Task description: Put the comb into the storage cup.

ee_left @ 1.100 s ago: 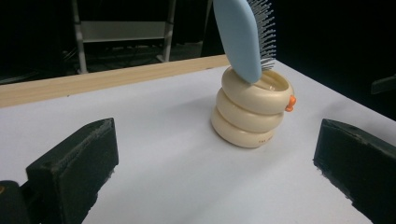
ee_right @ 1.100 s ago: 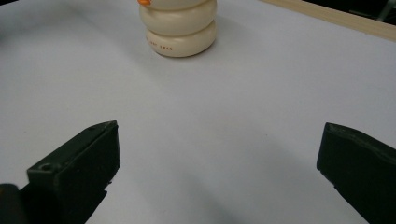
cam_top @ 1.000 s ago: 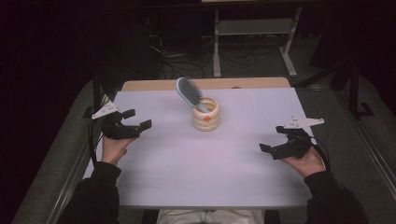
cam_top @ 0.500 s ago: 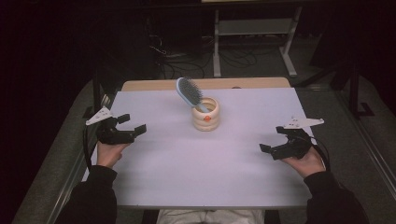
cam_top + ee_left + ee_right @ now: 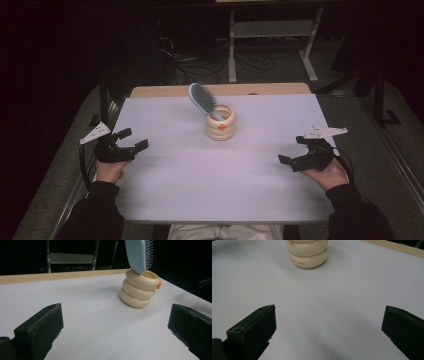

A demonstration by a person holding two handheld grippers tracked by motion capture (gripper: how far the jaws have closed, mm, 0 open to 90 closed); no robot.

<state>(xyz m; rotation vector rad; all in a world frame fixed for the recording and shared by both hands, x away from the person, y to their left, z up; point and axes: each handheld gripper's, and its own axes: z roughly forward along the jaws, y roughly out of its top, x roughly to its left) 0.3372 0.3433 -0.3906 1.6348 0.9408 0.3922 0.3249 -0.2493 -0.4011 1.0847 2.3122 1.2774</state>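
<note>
A cream ribbed holder stands on the white table toward the back middle, with a small orange knob on its side. A light blue hairbrush stands in it handle down, leaning left, bristles up. In the left gripper view the holder and brush are ahead to the right. The holder's base appears at the top of the right gripper view. My left gripper rests open at the table's left edge. My right gripper rests open at the right edge. Nothing lies between either pair of jaws.
A wooden strip runs along the table's far edge. Behind it, in the dark, a white metal frame and cables lie on the floor. Wide bare tabletop separates both grippers from the holder.
My left gripper has drifted back toward the person and slightly left along the table edge. The right gripper, holder and brush have stayed put.
</note>
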